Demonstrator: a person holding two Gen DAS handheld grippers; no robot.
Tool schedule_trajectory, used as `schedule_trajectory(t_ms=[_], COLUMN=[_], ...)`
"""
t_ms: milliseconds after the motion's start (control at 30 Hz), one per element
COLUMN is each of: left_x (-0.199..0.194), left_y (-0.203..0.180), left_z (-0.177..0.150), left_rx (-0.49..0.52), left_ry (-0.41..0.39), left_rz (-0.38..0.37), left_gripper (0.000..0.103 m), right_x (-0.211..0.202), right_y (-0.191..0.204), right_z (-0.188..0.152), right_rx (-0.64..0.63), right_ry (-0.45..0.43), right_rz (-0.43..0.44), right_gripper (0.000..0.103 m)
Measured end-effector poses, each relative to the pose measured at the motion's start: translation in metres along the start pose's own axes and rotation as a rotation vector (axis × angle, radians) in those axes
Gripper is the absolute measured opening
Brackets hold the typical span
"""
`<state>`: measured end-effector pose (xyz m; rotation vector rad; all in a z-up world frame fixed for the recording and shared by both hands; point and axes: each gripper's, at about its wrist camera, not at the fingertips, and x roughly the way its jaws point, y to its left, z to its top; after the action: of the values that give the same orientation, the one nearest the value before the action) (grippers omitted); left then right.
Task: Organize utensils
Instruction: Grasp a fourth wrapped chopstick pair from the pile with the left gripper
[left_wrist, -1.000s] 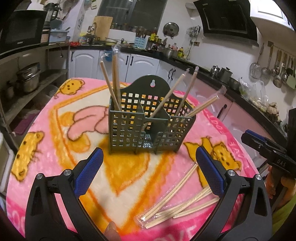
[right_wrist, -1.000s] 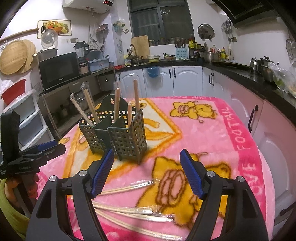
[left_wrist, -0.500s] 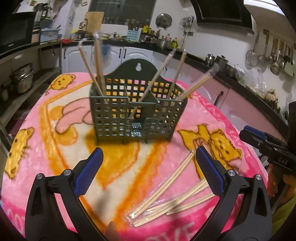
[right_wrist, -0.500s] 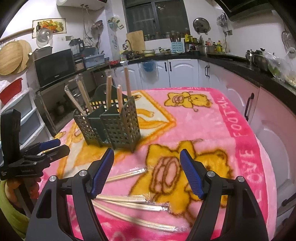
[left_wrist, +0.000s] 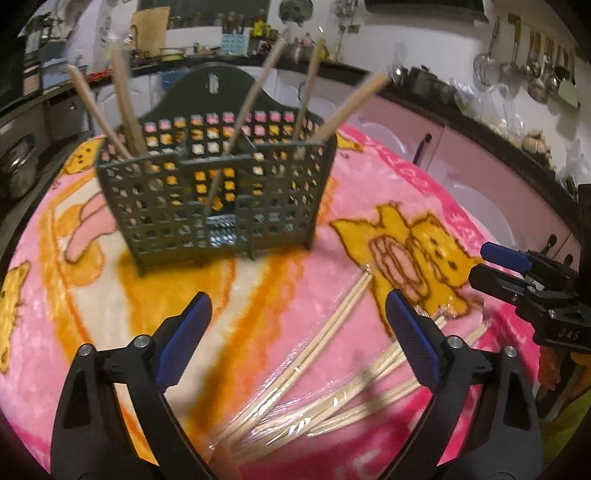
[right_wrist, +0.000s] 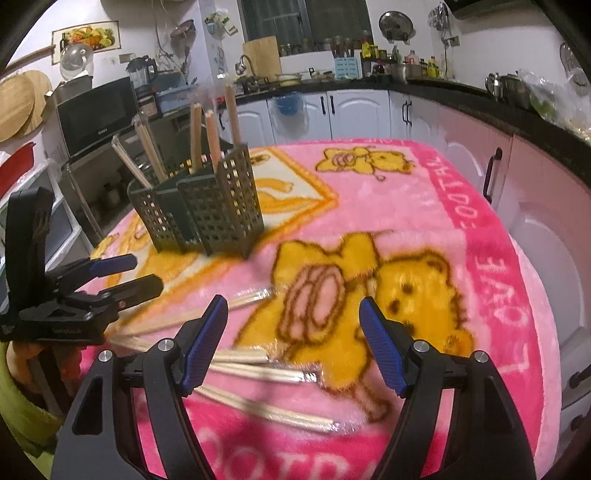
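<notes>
A dark green perforated utensil holder (left_wrist: 218, 192) (right_wrist: 207, 206) stands upright on the pink blanket, with several wooden chopsticks (left_wrist: 255, 96) leaning out of it. Several plastic-wrapped chopstick pairs (left_wrist: 325, 398) (right_wrist: 258, 369) lie loose on the blanket near the front edge. My left gripper (left_wrist: 297, 299) hovers over them, its jaws closing, with one wrapped pair below the gap and nothing pressed. It also appears at the left of the right wrist view as the left gripper (right_wrist: 122, 277). My right gripper (right_wrist: 292, 302) hangs open above the wrapped ends, holding nothing; it shows as the right gripper (left_wrist: 495, 262).
A pink bear-print blanket (right_wrist: 424, 206) covers the round table, which drops off at the right and front. White and pink cabinets (right_wrist: 354, 110) ring the room. A microwave (right_wrist: 96, 110) sits on a shelf at the left. A hand in an orange glove (left_wrist: 550, 369) holds the right gripper.
Both grippers have sunk toward the loose wrapped chopsticks. The left one also moved closer to the holder and its jaws stand a little narrower. The holder has not moved.
</notes>
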<state>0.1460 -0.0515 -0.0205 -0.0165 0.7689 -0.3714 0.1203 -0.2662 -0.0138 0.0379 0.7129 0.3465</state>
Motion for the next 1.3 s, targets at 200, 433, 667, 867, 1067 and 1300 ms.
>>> schedule_trajectory(t_ms=[200, 433, 667, 867, 1067, 1300], left_x=[0.024, 0.040, 0.055, 0.063, 0.073, 0.082], left_y=[-0.009, -0.019, -0.024, -0.031, -0.042, -0.050], left_z=[0.000, 0.002, 0.001, 0.005, 0.004, 0.005], left_rx=[0.036, 0.078, 0.097, 0.126, 0.176, 0.212], left_ry=[0.075, 0.123, 0.162, 0.175, 0.196, 0.207], left_rz=[-0.038, -0.069, -0.081, -0.082, -0.073, -0.051], left_gripper=[0.069, 0.065, 0.056, 0.046, 0.042, 0.036], right_x=[0.013, 0.023, 0.036, 0.037, 0.034, 0.031], right_y=[-0.007, -0.012, -0.020, -0.026, -0.029, -0.026], right_z=[-0.013, -0.020, -0.030, -0.035, -0.037, -0.039], right_rx=[0.013, 0.029, 0.061, 0.079, 0.084, 0.076], right_ry=[0.065, 0.111, 0.160, 0.171, 0.168, 0.154], right_rz=[0.012, 0.029, 0.039, 0.042, 0.053, 0.069], right_gripper=[0.069, 0.060, 0.051, 0.039, 0.027, 0.004])
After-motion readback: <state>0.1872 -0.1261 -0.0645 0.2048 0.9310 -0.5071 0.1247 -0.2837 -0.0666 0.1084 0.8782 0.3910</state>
